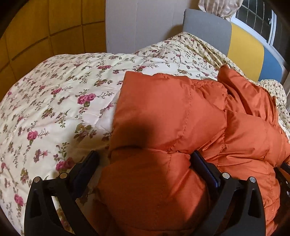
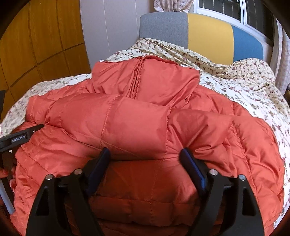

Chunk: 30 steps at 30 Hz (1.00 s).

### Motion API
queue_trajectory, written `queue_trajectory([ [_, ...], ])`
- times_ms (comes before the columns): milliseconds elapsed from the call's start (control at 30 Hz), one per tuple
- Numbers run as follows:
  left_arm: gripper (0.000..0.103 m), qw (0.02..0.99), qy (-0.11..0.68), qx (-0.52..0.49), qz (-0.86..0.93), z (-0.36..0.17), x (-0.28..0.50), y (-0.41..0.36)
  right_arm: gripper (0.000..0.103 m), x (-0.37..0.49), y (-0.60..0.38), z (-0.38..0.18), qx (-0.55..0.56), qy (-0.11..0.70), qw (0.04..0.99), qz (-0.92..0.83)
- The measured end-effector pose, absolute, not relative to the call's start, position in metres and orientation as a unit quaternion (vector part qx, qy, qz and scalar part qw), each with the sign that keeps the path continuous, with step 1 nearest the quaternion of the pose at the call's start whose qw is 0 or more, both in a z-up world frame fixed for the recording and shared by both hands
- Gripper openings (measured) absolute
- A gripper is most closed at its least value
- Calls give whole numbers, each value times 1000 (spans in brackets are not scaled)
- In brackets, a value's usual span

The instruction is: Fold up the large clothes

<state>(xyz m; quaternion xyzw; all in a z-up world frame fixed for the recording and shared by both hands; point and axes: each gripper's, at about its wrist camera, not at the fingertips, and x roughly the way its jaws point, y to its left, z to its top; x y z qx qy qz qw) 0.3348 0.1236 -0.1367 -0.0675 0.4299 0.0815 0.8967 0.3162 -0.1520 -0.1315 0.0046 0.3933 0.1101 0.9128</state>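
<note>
An orange puffer jacket (image 2: 145, 116) lies on the floral bedspread (image 1: 54, 101), its collar toward the headboard and a sleeve folded across its body. In the left wrist view the jacket (image 1: 172, 118) fills the right half. My left gripper (image 1: 145, 159) is open, its fingers straddling the puffy left edge of the jacket. My right gripper (image 2: 145, 156) is open, its fingers either side of the folded sleeve's lower edge. The left gripper's body (image 2: 20, 138) shows at the left edge of the right wrist view.
A headboard (image 2: 199, 32) in grey, yellow and blue stands at the far end, with a window (image 2: 226, 9) above it. Wooden wardrobe doors (image 2: 36, 40) stand to the left of the bed. A grey wall panel (image 1: 141, 25) is behind.
</note>
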Motion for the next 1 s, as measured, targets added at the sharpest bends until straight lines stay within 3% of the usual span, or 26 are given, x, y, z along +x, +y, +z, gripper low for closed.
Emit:
queue_trajectory([
  [367, 100, 897, 417, -142, 47, -109, 212, 146, 95, 230, -212, -83, 92, 419, 896, 113],
  [467, 100, 897, 425, -115, 31, -113, 176, 143, 93, 191, -243, -78, 115, 419, 895, 100],
  [600, 100, 904, 414, -99, 26, -119, 133, 145, 82, 142, -284, -79, 134, 419, 895, 72],
  [1000, 100, 923, 372, -98, -19, -122, 50, 159, 76, 16, -372, -110, 165, 438, 884, 13],
])
